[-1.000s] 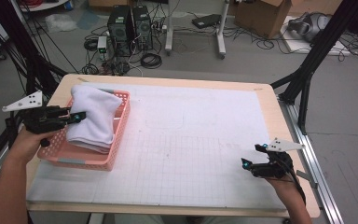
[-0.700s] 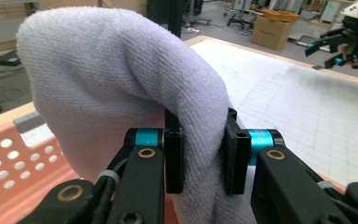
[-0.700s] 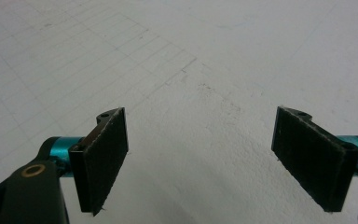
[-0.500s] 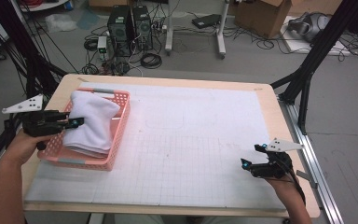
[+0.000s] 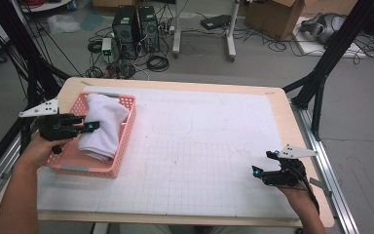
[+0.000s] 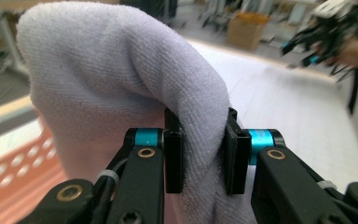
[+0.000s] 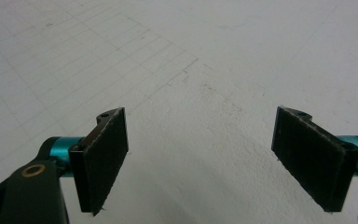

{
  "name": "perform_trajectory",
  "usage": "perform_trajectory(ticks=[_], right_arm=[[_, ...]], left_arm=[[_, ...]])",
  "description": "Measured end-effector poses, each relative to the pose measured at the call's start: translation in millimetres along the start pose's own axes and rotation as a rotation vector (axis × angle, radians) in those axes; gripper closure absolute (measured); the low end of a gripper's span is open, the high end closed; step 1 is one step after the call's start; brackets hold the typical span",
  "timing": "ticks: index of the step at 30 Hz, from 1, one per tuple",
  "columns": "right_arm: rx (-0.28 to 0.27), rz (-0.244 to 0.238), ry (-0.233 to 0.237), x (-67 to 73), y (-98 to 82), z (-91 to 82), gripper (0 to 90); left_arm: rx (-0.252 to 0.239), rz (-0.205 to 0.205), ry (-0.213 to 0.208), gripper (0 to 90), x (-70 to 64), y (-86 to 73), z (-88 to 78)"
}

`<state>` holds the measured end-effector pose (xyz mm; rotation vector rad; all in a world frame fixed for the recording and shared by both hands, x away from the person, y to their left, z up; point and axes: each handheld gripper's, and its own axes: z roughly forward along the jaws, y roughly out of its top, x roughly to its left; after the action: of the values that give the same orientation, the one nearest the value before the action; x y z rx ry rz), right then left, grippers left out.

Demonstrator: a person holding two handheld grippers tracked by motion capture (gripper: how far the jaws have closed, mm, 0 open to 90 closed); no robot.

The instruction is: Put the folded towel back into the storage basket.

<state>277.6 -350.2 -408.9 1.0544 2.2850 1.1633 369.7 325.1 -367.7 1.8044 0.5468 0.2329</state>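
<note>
Soft, light towel (image 6: 121,93) pinched at fold in left hand-held gripper (image 6: 200,154), above basket (image 5: 121,156); right hand-held gripper (image 7: 200,158) wide, empty; likely floppy, grab thick fold.

claw (image 7: 200,161): jaws wide apart, nothing between | below: white gridded mat (image 7: 205,60)

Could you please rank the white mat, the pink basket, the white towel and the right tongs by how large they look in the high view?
1. white mat
2. pink basket
3. white towel, lying in the basket
4. right tongs
</note>
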Motion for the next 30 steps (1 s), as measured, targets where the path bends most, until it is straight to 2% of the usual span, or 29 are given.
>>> perform_trajectory(ticks=[2, 4, 9, 11, 12, 14, 15, 17, 19, 21, 26, 28, 30], right_arm=[[0.001, 0.002, -0.001, 0.0, -0.1, -0.5, 17.2], [-0.002, 0.0, -0.001, -0.1, 0.1, -0.5, 17.2], [-0.001, -0.001, -0.001, 0.6, 0.5, -0.5, 17.2], [-0.001, -0.002, 0.001, 0.4, 0.5, -1.0, 17.2], [-0.001, -0.002, 0.0, 0.4, 0.4, -1.3, 17.2], [-0.003, 0.002, 0.0, 0.2, 0.3, -1.7, 17.2], [-0.001, 0.003, 0.0, 0.4, 0.2, -2.0, 17.2], [-0.003, 0.003, 0.0, 0.4, 0.4, -2.1, 17.2], [-0.004, 0.0, 0.0, 0.4, 0.8, -2.0, 17.2], [-0.001, 0.0, 0.001, 0.7, 0.9, -1.5, 17.2], [-0.002, -0.004, 0.004, 1.9, 1.7, -1.8, 17.2], [-0.005, -0.002, 0.003, 1.9, 1.9, -2.6, 17.2], [-0.005, -0.005, 0.002, 1.4, 1.7, -3.0, 17.2]], left_arm=[[0.063, -0.022, 0.045, 73.4, 2.2, -2.1, -0.4], [0.09, -0.031, 0.069, 73.1, 3.8, -3.0, -1.7], [0.109, -0.056, 0.102, 71.7, 6.2, -3.7, -4.0], [0.11, -0.075, 0.126, 68.3, 8.1, -3.6, -6.2], [0.103, -0.092, 0.156, 63.9, 9.3, -3.0, -8.2], [0.071, -0.151, 0.256, 45.1, 12.2, -0.8, -15.6], [0.052, -0.169, 0.314, 38.5, 13.1, 0.8, -21.1], [0.004, -0.177, 0.404, 32.8, 11.9, 4.2, -32.3], [-0.013, -0.177, 0.46, 32.8, 9.0, 8.3, -39.5], [0.001, -0.175, 0.472, 32.7, 5.1, 12.1, -41.0], [0.012, -0.159, 0.445, 30.3, -3.2, 11.6, -28.5], [0.033, -0.166, 0.441, 29.8, -3.7, 8.1, -20.7], [0.077, -0.183, 0.44, 30.3, -3.2, 4.8, -12.0]])
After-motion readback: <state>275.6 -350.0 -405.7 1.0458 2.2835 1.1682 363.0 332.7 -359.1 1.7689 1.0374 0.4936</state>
